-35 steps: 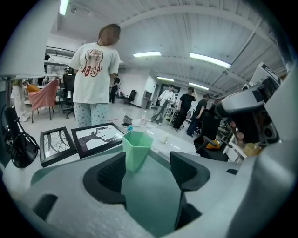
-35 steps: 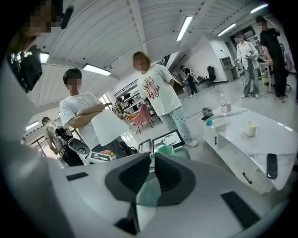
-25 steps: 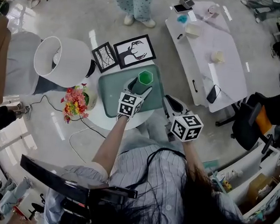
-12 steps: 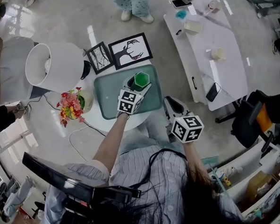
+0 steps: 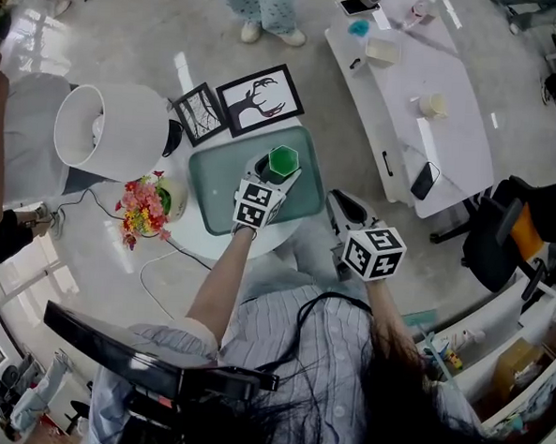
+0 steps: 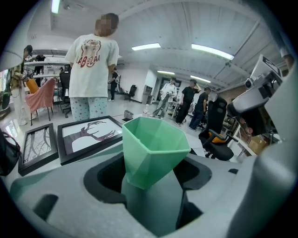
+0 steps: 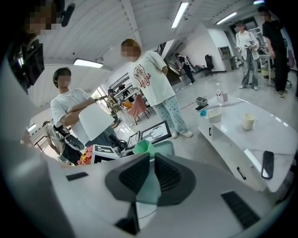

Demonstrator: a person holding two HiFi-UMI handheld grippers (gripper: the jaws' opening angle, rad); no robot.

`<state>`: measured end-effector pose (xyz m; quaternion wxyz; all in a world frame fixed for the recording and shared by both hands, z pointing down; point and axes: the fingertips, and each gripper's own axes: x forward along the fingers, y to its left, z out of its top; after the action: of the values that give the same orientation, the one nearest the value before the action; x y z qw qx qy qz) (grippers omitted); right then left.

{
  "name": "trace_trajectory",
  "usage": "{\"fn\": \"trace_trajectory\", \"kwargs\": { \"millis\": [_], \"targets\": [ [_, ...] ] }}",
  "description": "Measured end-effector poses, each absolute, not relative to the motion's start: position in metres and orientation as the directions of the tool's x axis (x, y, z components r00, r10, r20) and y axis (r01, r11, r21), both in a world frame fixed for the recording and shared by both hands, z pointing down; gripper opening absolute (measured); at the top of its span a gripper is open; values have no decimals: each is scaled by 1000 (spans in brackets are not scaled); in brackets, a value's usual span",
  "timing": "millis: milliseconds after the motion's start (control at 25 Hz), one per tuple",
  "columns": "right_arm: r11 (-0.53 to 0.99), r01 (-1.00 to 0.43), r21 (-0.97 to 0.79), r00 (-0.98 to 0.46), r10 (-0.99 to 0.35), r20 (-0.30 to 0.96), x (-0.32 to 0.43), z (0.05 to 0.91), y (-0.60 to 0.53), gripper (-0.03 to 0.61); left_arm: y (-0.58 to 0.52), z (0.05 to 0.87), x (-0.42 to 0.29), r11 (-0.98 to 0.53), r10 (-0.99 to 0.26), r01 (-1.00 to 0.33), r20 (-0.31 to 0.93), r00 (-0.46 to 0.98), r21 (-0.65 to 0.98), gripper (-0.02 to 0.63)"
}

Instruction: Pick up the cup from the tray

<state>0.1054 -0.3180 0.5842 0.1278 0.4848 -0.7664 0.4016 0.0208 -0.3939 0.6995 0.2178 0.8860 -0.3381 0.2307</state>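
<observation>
A green faceted cup (image 5: pixel 283 160) stands upright over the right part of the green tray (image 5: pixel 215 181), with my left gripper (image 5: pixel 275 173) shut on its lower half. In the left gripper view the cup (image 6: pixel 156 144) fills the gap of the left gripper (image 6: pixel 152 182), its open mouth facing up. Whether its base touches the tray is hidden. My right gripper (image 5: pixel 346 211) hangs to the right of the tray, off the round table, shut with nothing in it. From the right gripper (image 7: pixel 150 173) view, the cup (image 7: pixel 143 147) and tray (image 7: pixel 164 148) lie ahead.
The tray rests on a small round white table (image 5: pixel 198 232). Behind it lean two framed pictures (image 5: pixel 261 99); a white lamp shade (image 5: pixel 110 128) and flowers (image 5: pixel 146 206) are at the left. A long white table (image 5: pixel 426 103) stands at the right, with a person (image 5: pixel 268 5) beyond.
The left gripper stays shut on the cup at nearly the same spot on the tray. The head view has shifted a little. The right gripper has barely moved.
</observation>
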Motion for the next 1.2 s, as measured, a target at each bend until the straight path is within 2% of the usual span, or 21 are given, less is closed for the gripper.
{"fn": "trace_trajectory", "kwargs": {
  "millis": [640, 1200],
  "targets": [
    [272, -829, -489, -529, -664, 528, 57, 564, -305, 51, -356, 642, -14, -697, -488, -682, 552, 676, 219, 327],
    [285, -828, -483, -518, -719, 464, -2, 549, -246, 51, -269, 599, -65, -748, -443, -632, 556, 703, 203, 327]
  ]
}}
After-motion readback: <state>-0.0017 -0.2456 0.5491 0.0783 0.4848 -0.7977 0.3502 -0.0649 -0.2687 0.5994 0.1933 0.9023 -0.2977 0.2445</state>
